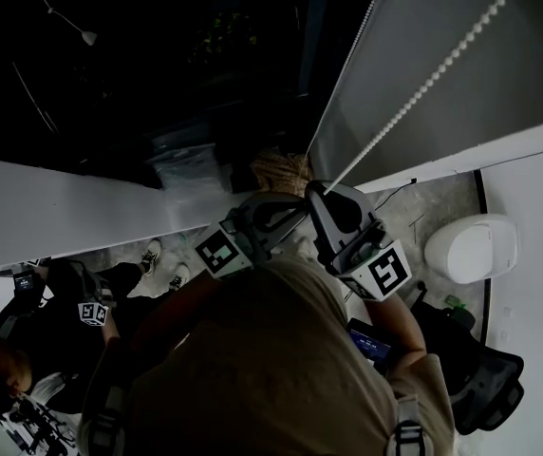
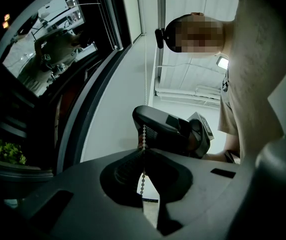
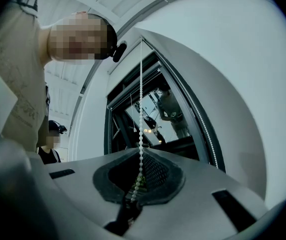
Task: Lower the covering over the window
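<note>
The right gripper [image 3: 139, 178] has its jaws closed on a white bead chain [image 3: 141, 109]. The chain runs straight up from the jaws in front of the dark window [image 3: 155, 121]. A white blind [image 3: 233, 74] hangs at the right.

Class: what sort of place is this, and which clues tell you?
Probably an office or lab: a roller blind with a bead chain beside a tall dark window, and a black office chair.
</note>
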`<act>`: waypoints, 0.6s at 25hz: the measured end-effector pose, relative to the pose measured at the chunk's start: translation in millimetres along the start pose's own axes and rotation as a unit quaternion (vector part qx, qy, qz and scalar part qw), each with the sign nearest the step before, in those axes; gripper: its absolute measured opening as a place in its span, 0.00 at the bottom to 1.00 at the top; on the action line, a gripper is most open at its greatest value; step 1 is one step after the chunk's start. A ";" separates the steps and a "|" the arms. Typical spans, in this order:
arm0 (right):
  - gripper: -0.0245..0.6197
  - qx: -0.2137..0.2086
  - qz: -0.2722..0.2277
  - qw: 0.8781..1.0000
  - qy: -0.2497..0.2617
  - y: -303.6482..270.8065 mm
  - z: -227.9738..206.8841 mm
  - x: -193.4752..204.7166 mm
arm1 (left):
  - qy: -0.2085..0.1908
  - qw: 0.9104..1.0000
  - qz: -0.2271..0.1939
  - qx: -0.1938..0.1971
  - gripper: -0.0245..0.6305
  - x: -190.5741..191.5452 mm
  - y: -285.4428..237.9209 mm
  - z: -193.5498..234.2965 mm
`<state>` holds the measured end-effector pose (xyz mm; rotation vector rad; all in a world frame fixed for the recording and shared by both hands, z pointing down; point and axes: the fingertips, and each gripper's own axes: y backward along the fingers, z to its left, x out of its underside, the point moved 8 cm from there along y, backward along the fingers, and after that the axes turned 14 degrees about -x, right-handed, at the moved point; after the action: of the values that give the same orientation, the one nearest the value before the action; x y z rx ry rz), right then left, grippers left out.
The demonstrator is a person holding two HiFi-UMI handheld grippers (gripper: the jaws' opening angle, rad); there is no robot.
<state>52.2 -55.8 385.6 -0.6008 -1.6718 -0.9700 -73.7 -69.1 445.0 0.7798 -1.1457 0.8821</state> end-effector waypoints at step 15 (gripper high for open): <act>0.05 0.018 0.017 0.999 0.030 -1.0 -0.4 0.1 | -0.041 0.999 -0.005 0.006 0.07 -1.6 1.6 6.1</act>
<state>51.6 -56.7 385.4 -0.5689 -1.6180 -0.9232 -77.9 -74.0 445.0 0.8384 -1.2077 0.8557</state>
